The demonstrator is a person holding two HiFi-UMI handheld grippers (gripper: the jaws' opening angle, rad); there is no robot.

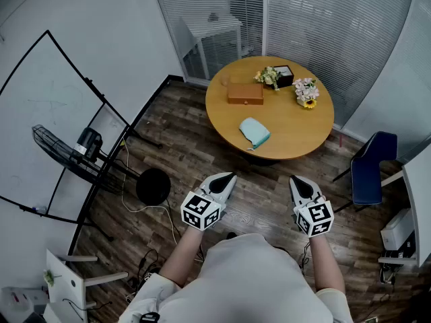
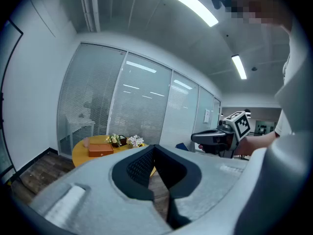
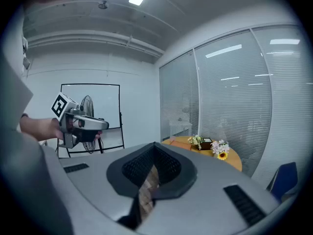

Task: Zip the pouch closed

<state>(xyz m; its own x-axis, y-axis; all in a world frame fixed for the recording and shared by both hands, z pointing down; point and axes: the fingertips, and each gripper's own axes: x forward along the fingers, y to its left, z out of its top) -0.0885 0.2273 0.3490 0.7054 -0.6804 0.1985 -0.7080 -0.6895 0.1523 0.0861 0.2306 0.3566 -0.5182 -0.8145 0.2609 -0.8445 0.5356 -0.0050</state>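
A light blue pouch [image 1: 254, 132] lies on the round wooden table [image 1: 296, 136], near its front edge. My left gripper [image 1: 227, 177] and my right gripper [image 1: 296, 181] hover side by side over the floor, short of the table, both shut with nothing in them. In the left gripper view the jaws [image 2: 154, 148] meet at the tip and the right gripper [image 2: 218, 136] shows to the right. In the right gripper view the jaws [image 3: 154, 146] are also together and the left gripper [image 3: 80, 124] shows to the left. The pouch is not seen in either gripper view.
On the table stand a brown wooden box [image 1: 245, 93], a dark box with flowers [image 1: 277, 77] and a second flower bunch [image 1: 306, 92]. A blue chair [image 1: 368, 168] is at the right, a whiteboard on a stand [image 1: 50, 123], a fan [image 1: 71, 155] and a round black stool [image 1: 153, 186] at the left.
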